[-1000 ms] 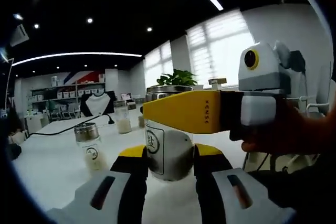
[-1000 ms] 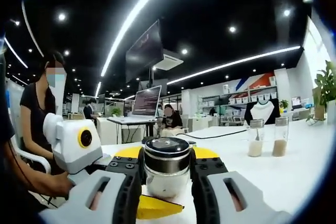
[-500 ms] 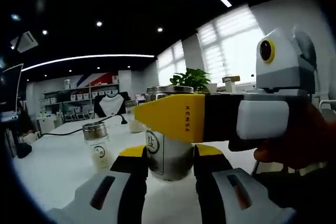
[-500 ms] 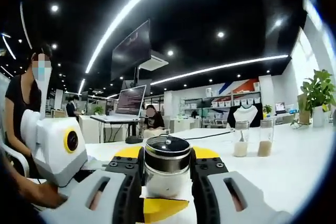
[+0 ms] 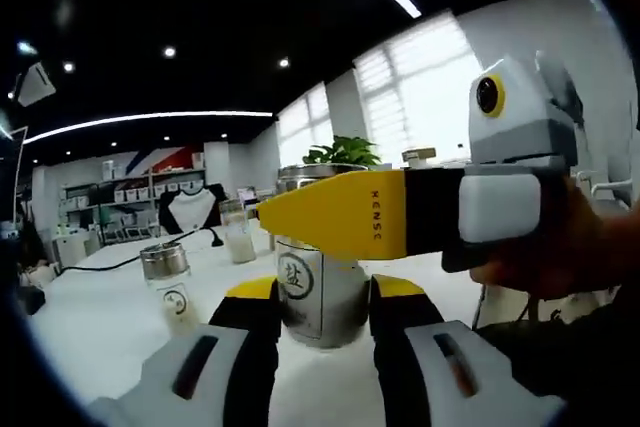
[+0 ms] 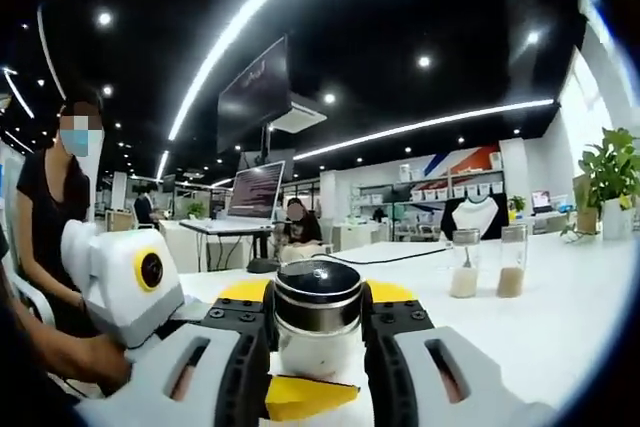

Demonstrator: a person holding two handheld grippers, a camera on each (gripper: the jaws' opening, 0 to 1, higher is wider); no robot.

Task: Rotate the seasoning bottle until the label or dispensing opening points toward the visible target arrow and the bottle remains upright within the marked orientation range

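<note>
A white table (image 5: 90, 317) spreads under both views, with the seasoning bottle (image 5: 318, 292) standing upright on it close in front. In the left gripper view the left gripper (image 5: 322, 312) has its 2 yellow-tipped jaws pressed against the bottle's lower glass body, 1 on each side, a square label with a dark character facing the camera. The right gripper (image 5: 400, 219) reaches in from the right across the bottle's upper part, a hand (image 5: 545, 257) wrapped around its grey body.

In the right gripper view the right gripper (image 6: 318, 312) is closed on the same bottle just below its dark, chrome-ringed lid (image 6: 318, 284), jaws touching both sides. The left gripper (image 6: 130, 282) enters from the left, and its yellow jaw tip shows beneath the bottle.

Farther left on the table in the left gripper view stands a smaller shaker jar (image 5: 168, 282) with a metal cap, and beyond it a tall glass jar (image 5: 236, 232) of pale powder. A black cable (image 5: 130, 257) runs across the far tabletop. A green potted plant (image 5: 338, 152) sits behind the bottle near the window.
</note>
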